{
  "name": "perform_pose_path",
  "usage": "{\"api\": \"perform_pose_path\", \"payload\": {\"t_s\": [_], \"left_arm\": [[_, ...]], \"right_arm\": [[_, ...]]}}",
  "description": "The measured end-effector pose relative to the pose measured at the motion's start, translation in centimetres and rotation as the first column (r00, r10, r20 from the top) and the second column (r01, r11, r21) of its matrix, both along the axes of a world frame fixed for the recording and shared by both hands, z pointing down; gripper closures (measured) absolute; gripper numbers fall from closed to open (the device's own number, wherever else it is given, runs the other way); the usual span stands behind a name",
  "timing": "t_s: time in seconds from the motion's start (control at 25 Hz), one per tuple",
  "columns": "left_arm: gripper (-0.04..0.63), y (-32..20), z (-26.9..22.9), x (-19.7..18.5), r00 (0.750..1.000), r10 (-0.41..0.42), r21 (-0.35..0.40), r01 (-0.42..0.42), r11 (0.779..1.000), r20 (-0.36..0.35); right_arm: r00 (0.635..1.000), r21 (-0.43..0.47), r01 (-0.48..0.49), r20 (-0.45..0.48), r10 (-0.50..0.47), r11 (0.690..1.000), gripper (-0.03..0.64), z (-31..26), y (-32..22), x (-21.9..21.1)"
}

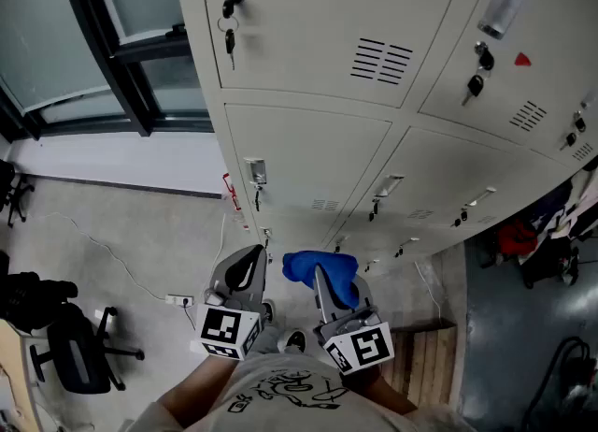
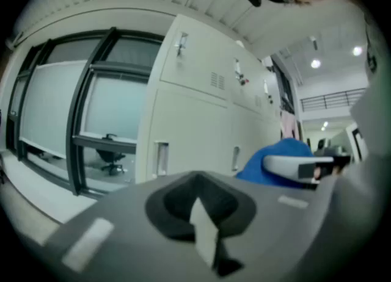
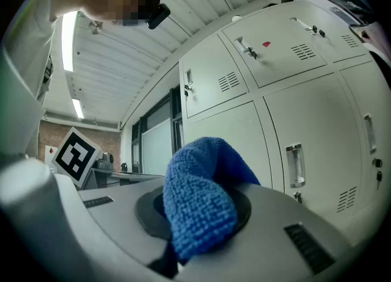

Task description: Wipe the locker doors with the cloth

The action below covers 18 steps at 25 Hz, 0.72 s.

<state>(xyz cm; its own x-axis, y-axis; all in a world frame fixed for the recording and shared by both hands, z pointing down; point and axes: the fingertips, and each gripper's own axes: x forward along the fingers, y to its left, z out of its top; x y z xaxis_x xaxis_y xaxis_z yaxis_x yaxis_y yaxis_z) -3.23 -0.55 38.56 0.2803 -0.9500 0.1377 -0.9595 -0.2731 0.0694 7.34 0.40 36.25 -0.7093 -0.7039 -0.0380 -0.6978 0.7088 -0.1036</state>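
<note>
Nearest the person, both grippers are held side by side at waist level. The left gripper has its jaws pressed together with nothing between them. The right gripper is clamped on a blue cloth, which bulges out past the jaw tips in a bunched fold. The cloth sits in front of the lower locker doors; no view shows it touching a door. Above, an upper door has keys hanging from its lock. To the left, beyond the lockers, an office chair stands on the floor below a window.
</note>
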Motion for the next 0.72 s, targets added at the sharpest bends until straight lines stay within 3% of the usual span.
{"api": "perform_pose_path", "payload": {"t_s": [0.44,0.72], "left_arm": [[0.594,-4.8,-0.8,-7.8,0.999,0.043,0.019,-0.043,0.999,-0.006],[0.594,-8.1,-5.0,-8.9,0.999,0.039,0.074,-0.04,0.997,0.016]], "right_arm": [[0.999,0.057,-0.041,-0.023,0.043,0.998,0.594,-1.9,-4.3,-7.9],[1.0,0.201,-0.005,-0.007,0.006,0.98,0.594,-8.1,-7.4,-10.4]]}}
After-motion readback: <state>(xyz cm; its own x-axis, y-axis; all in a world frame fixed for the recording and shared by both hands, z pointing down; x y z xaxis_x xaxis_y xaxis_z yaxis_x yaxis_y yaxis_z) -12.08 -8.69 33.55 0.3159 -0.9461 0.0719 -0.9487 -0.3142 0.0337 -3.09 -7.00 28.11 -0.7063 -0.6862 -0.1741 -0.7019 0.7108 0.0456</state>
